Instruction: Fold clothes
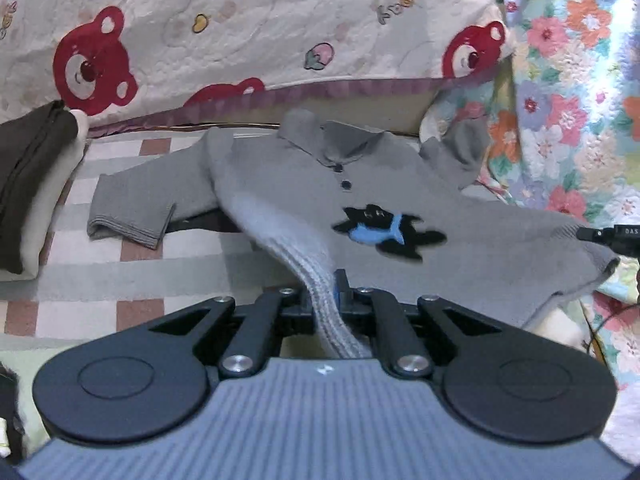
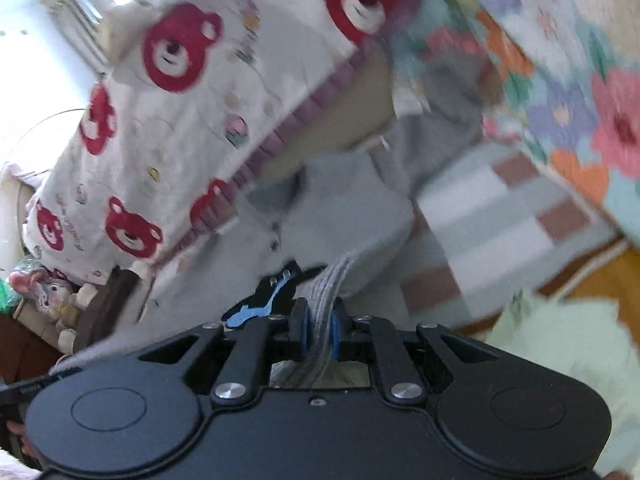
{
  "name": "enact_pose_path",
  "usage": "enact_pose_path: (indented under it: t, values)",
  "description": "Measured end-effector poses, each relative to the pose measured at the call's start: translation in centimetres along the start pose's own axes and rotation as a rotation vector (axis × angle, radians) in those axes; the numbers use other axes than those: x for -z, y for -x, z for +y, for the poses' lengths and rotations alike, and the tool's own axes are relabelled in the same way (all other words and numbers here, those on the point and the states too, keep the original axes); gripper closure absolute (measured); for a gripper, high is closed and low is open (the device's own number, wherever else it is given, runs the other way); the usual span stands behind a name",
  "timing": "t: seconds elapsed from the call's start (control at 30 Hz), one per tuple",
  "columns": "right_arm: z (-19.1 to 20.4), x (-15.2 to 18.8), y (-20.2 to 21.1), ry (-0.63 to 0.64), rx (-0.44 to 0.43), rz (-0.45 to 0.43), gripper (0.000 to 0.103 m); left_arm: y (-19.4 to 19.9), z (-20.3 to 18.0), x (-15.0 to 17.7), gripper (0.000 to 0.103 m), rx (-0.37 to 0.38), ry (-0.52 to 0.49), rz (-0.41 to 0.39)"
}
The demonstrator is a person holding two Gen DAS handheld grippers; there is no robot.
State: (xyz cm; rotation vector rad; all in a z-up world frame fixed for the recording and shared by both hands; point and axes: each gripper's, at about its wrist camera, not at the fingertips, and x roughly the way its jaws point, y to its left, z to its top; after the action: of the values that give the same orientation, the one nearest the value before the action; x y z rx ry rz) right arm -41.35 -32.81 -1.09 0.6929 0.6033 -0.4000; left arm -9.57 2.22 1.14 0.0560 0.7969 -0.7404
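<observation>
Grey sweater (image 1: 304,184) lies collar-far on the checked mat (image 1: 120,264), long axis running away from me. Left gripper (image 1: 325,300) is clamped on the ribbed hem; right gripper (image 2: 318,328) is clamped on hem too, both at near edge, hem lifted.

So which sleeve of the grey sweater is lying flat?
The sleeve stretched out over the checked blanket, beside the folded brown garment. The other sleeve is bunched up against the flowery quilt.
</observation>
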Motion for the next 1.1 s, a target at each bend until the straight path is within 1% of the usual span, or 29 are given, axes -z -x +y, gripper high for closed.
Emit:
enact_pose_path:
  t: [0.03,0.07,0.1,0.13,0.2,0.23,0.37,0.47,0.5,0.6,0.63,0.7,0.77,0.8,0.83,0.9,0.97,1.0,1.07,1.1]
  values:
    - [0.2,-0.2,0.5,0.018,0.005,-0.004,0.09,-0.2,-0.2,0.5,0.097,-0.001,0.0,0.023]
    - [0.4,-0.5,1.0,0.036,0.01,-0.008,0.09,-1.0,-0.2,1.4,0.097,-0.001,0.011,0.07]
    - [0.1,-0.2,0.7,0.044,0.03,0.018,0.09,-2.1,0.1,2.4,0.097,-0.001,0.032,0.12]
    - [-0.6,0.6,-0.2,0.032,0.058,0.069,0.09,-3.2,0.4,3.2,0.097,-0.001,0.054,0.163]
    - [-2.1,2.3,-2.1,-0.017,0.098,0.15,0.09,-4.7,0.9,4.7,0.096,-0.012,0.092,0.217]
    - [-2.3,2.6,-2.4,-0.012,0.12,0.164,0.09,-5.3,1.0,5.2,0.096,-0.017,0.106,0.236]
    - [-1.6,2.2,-2.4,0.068,0.212,0.178,0.09,-4.1,0.1,4.3,0.093,-0.031,0.059,0.206]
    - [-1.2,2.0,-2.5,0.129,0.282,0.188,0.085,-2.5,-0.1,3.1,0.088,-0.033,0.026,0.177]
    - [-0.7,1.3,-2.3,0.151,0.283,0.165,0.084,-1.9,0.3,2.5,0.084,-0.03,0.04,0.157]
    - [1.9,-1.5,-2.6,0.216,0.205,0.094,0.082,-0.2,1.8,0.5,0.072,-0.021,0.086,0.096]
    - [3.0,-2.2,-3.3,0.243,0.168,0.081,0.082,0.0,2.7,-0.4,0.07,-0.028,0.118,0.076]
    - [5.8,-3.6,-5.7,0.319,0.094,0.077,0.082,0.4,4.8,-2.0,0.07,-0.073,0.194,0.049]
    - [9.0,-5.0,-8.6,0.391,0.012,0.085,0.082,0.5,6.5,-3.1,0.067,-0.113,0.238,0.009]
    - [10.6,-5.7,-9.9,0.421,-0.028,0.091,0.08,0.2,7.2,-3.6,0.063,-0.139,0.251,-0.002]
    - [12.5,-6.4,-11.2,0.457,-0.067,0.098,0.078,-0.3,7.9,-4.1,0.061,-0.173,0.259,-0.005]
    - [16.5,-7.9,-13.8,0.537,-0.14,0.113,0.072,-1.8,9.0,-5.0,0.061,-0.239,0.276,-0.002]
    - [20.6,-9.5,-16.4,0.627,-0.199,0.131,0.065,-4.0,10.6,-5.6,0.061,-0.283,0.3,0.007]
    - [22.6,-10.4,-17.7,0.667,-0.217,0.142,0.062,-5.1,11.6,-5.9,0.061,-0.302,0.314,0.013]
    - [26.5,-12.0,-20.3,0.745,-0.245,0.167,0.06,-7.9,13.1,-6.5,0.061,-0.349,0.344,0.027]
    - [28.1,-12.6,-21.9,0.776,-0.248,0.179,0.059,-9.5,13.6,-7.0,0.061,-0.381,0.34,0.032]
